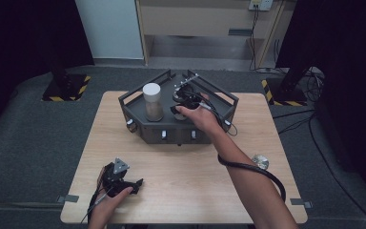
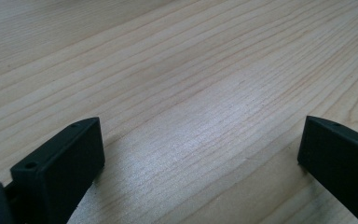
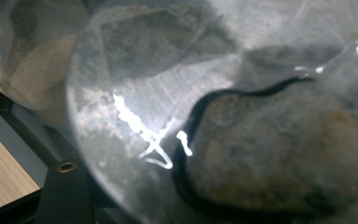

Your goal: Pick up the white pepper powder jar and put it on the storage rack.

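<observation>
Right up close in the right gripper view, a clear container [image 3: 242, 121] took up most of what I saw, w/ brownish stuff inside; too blurred to name it exactly. In the high view my right gripper [image 1: 180, 108] sat over the dark tray [image 1: 145, 130] at the far middle of the table [image 1: 186, 191], jaws closed in tight on that clear container [image 1: 180, 114], which stood inside the tray near its front wall. Just to the left of it in the same tray stood a jar w/ a white lid [image 1: 152, 101], upright, sandy fill in its lower half, near my right gripper but apart from it. A small shiny round thing [image 1: 260, 161] lay on the table by my right forearm. My left gripper [image 1: 132, 183] rested low at the near left of the table, well apart from the tray. In the left gripper view its jaws stood wide apart w/ nothing between them, just bare wood [image 2: 191, 93].
</observation>
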{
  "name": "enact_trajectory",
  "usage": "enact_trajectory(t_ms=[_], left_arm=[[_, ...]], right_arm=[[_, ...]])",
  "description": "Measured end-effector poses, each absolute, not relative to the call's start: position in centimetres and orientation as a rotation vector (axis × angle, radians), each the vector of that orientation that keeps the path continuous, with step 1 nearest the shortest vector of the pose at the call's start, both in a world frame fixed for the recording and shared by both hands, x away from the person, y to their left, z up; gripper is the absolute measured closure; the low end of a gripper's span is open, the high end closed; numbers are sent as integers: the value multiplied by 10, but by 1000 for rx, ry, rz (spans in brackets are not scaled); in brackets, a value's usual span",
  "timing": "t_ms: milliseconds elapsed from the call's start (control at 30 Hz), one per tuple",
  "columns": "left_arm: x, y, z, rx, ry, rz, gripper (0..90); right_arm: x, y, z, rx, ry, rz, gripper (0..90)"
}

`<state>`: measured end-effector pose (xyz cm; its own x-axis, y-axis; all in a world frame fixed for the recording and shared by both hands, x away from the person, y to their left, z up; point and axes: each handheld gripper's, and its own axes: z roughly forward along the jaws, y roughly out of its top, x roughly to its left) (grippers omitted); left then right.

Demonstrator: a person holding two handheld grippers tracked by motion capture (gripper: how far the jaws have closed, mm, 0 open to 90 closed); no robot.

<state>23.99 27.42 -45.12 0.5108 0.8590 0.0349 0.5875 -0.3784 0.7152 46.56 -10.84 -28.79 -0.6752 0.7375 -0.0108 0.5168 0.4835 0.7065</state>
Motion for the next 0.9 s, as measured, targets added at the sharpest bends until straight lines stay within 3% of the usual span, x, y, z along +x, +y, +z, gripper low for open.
enact_trajectory(t_ms=[900], left_arm=[[240, 274, -451, 2104, 1176, 539, 0]], right_arm=[[460, -109, -296, 1070, 2390, 1021, 307]])
